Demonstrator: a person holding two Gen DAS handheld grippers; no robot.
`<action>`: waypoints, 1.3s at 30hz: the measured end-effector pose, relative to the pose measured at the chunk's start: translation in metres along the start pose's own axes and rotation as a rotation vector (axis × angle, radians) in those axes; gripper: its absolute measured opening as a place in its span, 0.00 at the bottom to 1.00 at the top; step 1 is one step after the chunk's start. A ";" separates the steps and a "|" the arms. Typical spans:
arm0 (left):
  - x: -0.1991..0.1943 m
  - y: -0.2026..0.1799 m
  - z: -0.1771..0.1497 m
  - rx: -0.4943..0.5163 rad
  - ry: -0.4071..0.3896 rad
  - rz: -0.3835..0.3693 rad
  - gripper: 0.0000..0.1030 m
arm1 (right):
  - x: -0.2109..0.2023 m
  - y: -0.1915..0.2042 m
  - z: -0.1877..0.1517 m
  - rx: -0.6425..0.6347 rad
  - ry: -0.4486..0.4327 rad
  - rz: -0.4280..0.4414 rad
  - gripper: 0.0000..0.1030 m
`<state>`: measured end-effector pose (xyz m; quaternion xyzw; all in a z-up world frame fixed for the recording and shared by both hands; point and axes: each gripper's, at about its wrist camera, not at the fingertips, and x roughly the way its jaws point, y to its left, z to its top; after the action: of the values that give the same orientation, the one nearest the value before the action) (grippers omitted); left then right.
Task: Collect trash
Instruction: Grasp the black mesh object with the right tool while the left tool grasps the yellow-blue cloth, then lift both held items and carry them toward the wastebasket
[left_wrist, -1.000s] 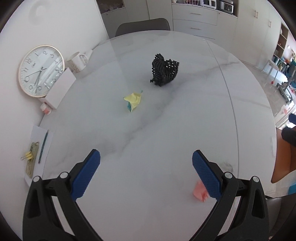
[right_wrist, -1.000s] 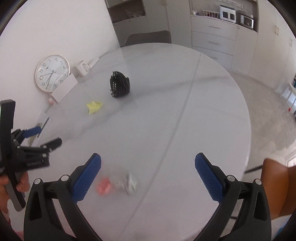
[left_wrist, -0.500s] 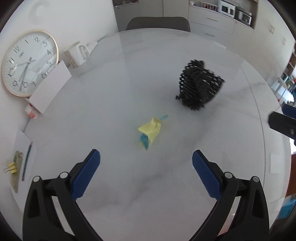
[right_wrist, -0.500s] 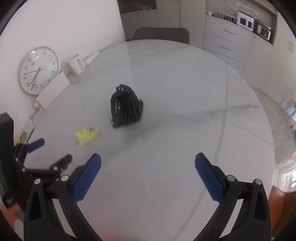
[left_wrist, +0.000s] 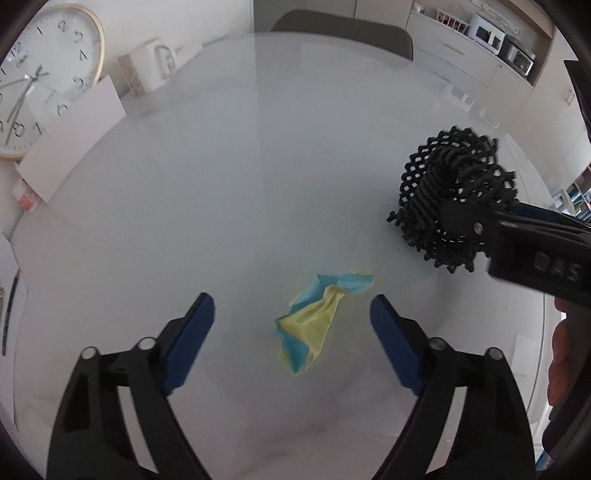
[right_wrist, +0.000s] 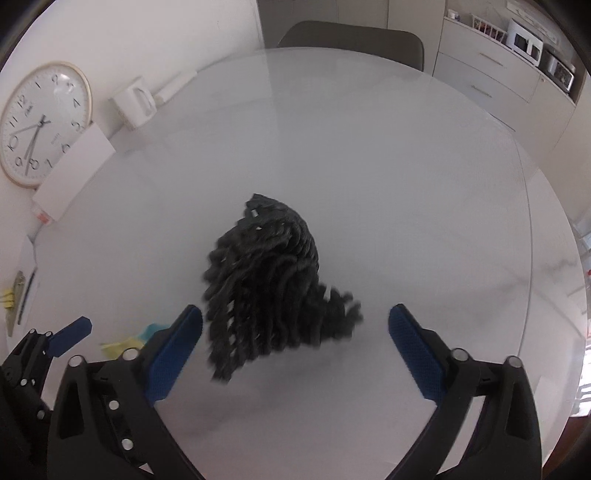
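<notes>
Two hand-held grippers work over one round white marbled worktop (left_wrist: 258, 166), each pointing steeply down. Landmark: the black woven mesh object (right_wrist: 266, 288) near the worktop's middle.

Far left of it, against the wall: a round wall clock (left_wrist: 40, 81) leaning behind a white box (left_wrist: 74, 136), then a white mug (left_wrist: 147, 70) just beyond. A sheet with a pen and yellow binder clips (right_wrist: 9, 299) lies at the left rim.

Left of the mesh object, apart from it: a crumpled yellow-and-blue paper scrap (left_wrist: 317, 321) flat on the worktop. The left hand-held gripper (left_wrist: 291, 321) straddles it, blue pads on either side, jaws closing; the pads do not touch the paper.

The right hand-held gripper (right_wrist: 295, 328) stands over the mesh object itself, jaws closing, the near end of the mesh between them. The left pad sits just beside the weave; contact cannot be made out. The right pad is clear of it. Mesh edges are blurred.

Behind the mesh object, at the far rim: a grey chair back (right_wrist: 351, 37). Farther right: cabinets with a white appliance (right_wrist: 524, 37).
</notes>
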<state>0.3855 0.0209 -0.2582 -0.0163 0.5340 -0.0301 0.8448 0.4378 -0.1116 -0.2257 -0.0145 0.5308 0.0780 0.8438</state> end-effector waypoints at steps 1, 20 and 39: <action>0.002 0.000 0.000 -0.003 0.002 -0.002 0.70 | 0.005 -0.002 0.001 -0.007 0.015 0.004 0.68; -0.025 -0.010 -0.003 0.028 0.017 -0.079 0.27 | -0.029 -0.022 -0.016 0.009 -0.033 0.086 0.23; -0.195 -0.113 -0.139 0.373 0.014 -0.232 0.27 | -0.228 -0.077 -0.230 0.111 -0.082 0.021 0.23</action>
<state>0.1724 -0.0776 -0.1350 0.0790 0.5196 -0.2255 0.8203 0.1467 -0.2384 -0.1258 0.0410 0.4993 0.0580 0.8635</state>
